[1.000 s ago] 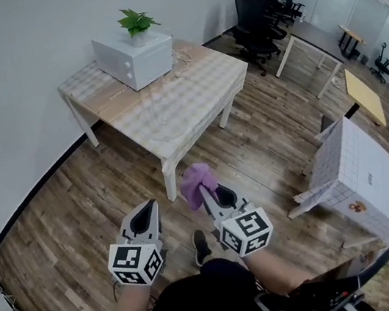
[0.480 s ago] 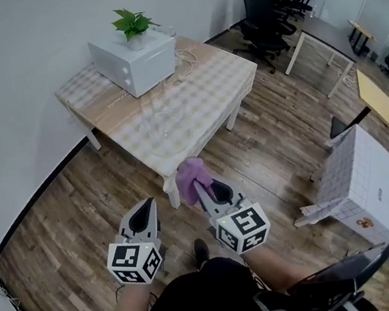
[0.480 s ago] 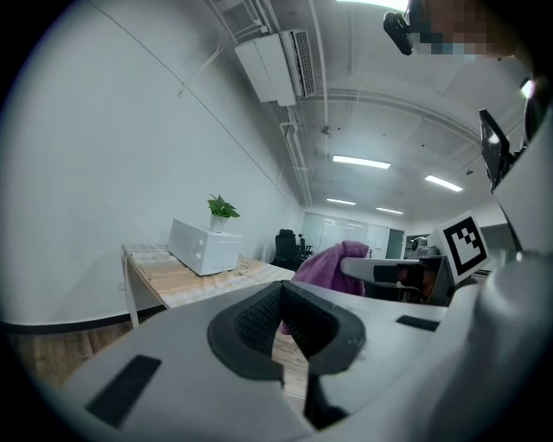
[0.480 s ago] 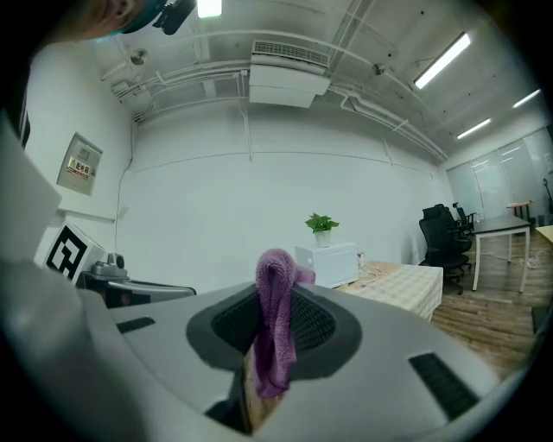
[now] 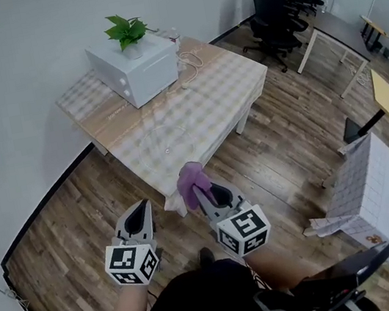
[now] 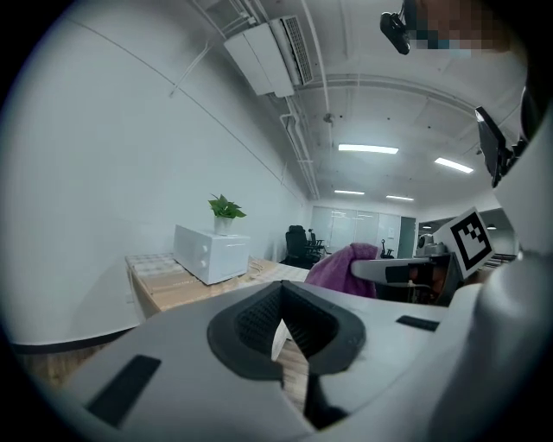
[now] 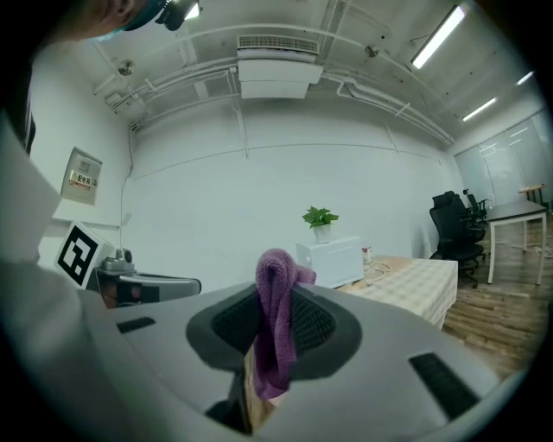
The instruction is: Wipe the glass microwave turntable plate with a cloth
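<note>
A purple cloth (image 5: 190, 181) hangs from my right gripper (image 5: 198, 190), which is shut on it just short of the table's near corner. The cloth (image 7: 276, 304) drapes down between that gripper's jaws. My left gripper (image 5: 140, 212) is beside it, shut with nothing in it, over the wooden floor. The glass turntable plate (image 5: 165, 143) shows only faintly on the checked table (image 5: 226, 82), in front of the white microwave (image 5: 134, 65). Both gripper views show the microwave (image 6: 210, 253) ahead.
A potted plant (image 5: 125, 30) stands on the microwave and a cable (image 5: 189, 59) lies beside it. Black office chairs (image 5: 274, 4) stand at the back right. A white gridded box (image 5: 369, 195) sits on the floor to the right. The wall runs behind the table.
The table has come nearer in the head view as I moved toward it. Both grippers keep their pose, the right one still holding the cloth.
</note>
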{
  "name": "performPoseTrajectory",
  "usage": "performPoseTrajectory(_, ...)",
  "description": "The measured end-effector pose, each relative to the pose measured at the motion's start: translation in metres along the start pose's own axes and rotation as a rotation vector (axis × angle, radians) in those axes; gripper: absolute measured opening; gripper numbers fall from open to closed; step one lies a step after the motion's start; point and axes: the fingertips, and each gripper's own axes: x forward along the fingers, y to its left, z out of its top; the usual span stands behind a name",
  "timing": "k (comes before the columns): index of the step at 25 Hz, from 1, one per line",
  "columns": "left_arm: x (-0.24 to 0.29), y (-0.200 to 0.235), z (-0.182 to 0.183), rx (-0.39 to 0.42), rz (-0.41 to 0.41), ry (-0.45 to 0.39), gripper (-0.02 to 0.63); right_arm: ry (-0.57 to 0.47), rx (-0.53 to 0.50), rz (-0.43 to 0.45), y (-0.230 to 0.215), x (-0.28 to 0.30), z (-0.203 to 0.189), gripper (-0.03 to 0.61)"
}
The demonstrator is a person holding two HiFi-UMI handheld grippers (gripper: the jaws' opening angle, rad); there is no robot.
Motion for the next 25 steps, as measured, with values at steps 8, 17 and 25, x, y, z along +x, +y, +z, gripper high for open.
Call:
performPoseTrajectory(8,0.044,0.009,0.006,-0.016,0.057,0.024,0.002,0.014,0.013,0.071,-0.039,0.025,0.005,0.074)
performPoseTrajectory(17,0.074,0.009,0.006,-0.011,0.023,0.055,0.002,0.011,0.046,0.067,-0.064,0.046,0.006,0.074)
performPoseTrajectory(25,0.103,0.035,0.007,-0.023,-0.006,0.051,0.002,0.000,0.065,0.005,-0.079,0.076,0.006,0.074)
